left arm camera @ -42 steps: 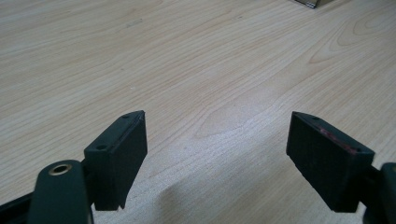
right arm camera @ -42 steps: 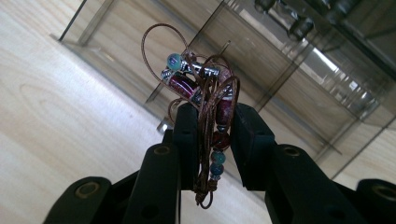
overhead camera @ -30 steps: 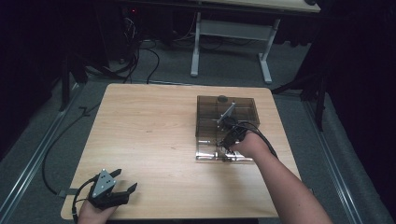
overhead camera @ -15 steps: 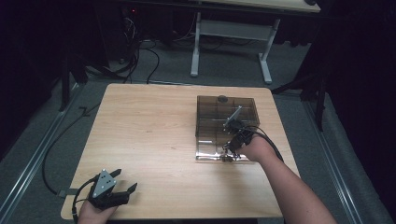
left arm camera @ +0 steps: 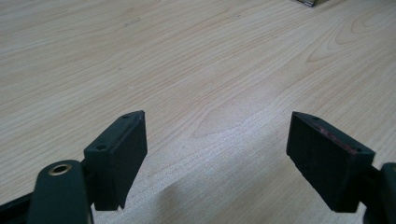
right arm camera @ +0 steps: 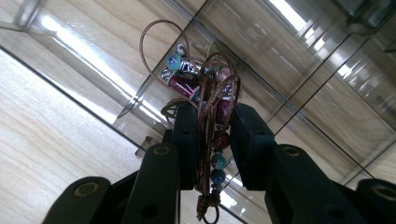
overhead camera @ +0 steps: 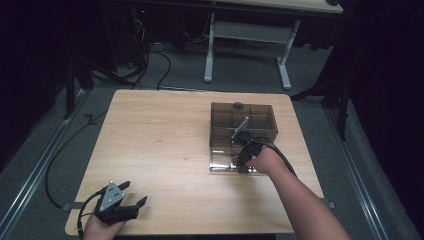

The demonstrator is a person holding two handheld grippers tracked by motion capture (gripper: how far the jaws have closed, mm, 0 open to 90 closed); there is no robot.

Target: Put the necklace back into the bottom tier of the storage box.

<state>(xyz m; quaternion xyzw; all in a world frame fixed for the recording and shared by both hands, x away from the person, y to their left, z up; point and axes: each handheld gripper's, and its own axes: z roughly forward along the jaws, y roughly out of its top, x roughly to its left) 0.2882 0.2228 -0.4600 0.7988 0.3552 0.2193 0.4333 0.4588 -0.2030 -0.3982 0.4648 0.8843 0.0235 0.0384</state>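
I can read no brand, label or writing on anything here. My right gripper (right arm camera: 209, 128) has its jaws pinching a beaded cord bracelet (right arm camera: 205, 93), a tangle of brown cord with red, teal and silvery beads; its long axis runs up between the two jaws, one loose loop arching beyond the tips and a knotted tail hanging back toward the camera. From the high view I see my right forearm reaching in from the near right edge, hand tipped so the right gripper (overhead camera: 243, 159) points down at the near end of the clear smoky compartment box (overhead camera: 243, 112), which sits on the right half of the wooden table (overhead camera: 160, 140) with its lid laid open toward me. The bracelet hangs over the clear plastic; I cannot tell which compartment lies under it. My left gripper (overhead camera: 131, 202) rests at the near left corner, well apart from the box, jaws spread wide over bare wood (left arm camera: 219, 140), aimed toward the right.
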